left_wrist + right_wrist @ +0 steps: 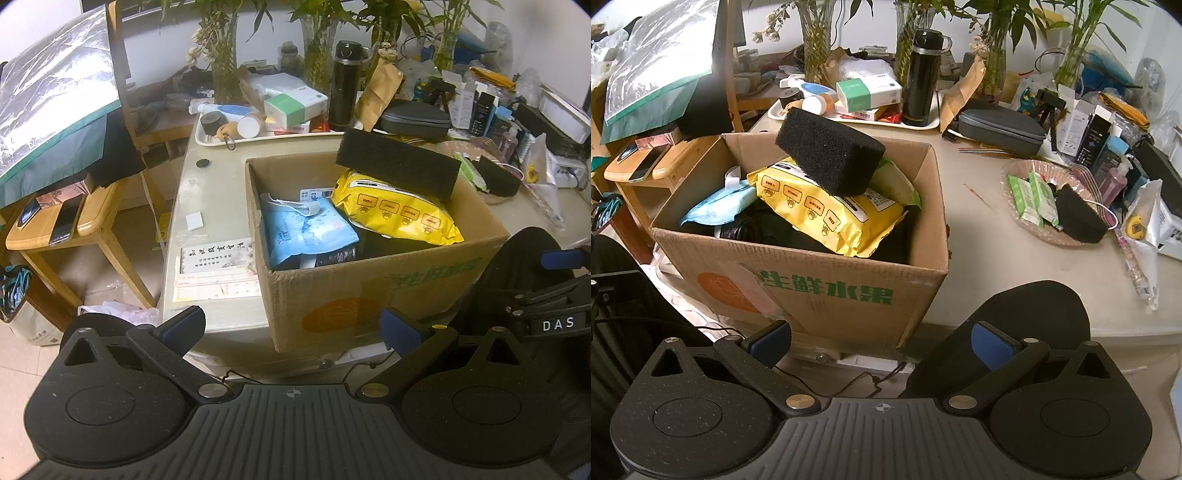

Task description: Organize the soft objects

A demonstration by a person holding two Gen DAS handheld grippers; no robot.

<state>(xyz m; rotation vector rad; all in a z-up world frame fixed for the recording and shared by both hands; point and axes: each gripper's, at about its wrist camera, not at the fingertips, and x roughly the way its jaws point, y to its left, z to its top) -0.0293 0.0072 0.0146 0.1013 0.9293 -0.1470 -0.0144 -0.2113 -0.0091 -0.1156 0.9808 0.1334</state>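
Note:
An open cardboard box (373,295) (820,291) stands at the desk's front edge. On top of its contents lies a black foam block (397,162) (831,151), resting on a yellow wipes pack (399,214) (827,210). A blue pack (306,229) (716,206) lies beside it. A second black foam piece (1078,218) (496,177) sits in a clear dish (1015,218) with green packets (1030,199). My left gripper (293,326) is open and empty in front of the box. My right gripper (881,341) is open and empty, also in front of the box.
A white tray (849,118) holds a black flask (921,74), boxes and bottles behind the box. A grey zip case (1001,129) and clutter fill the right side. Glass vases with plants (816,40) line the back. A wooden stool (66,229) stands left.

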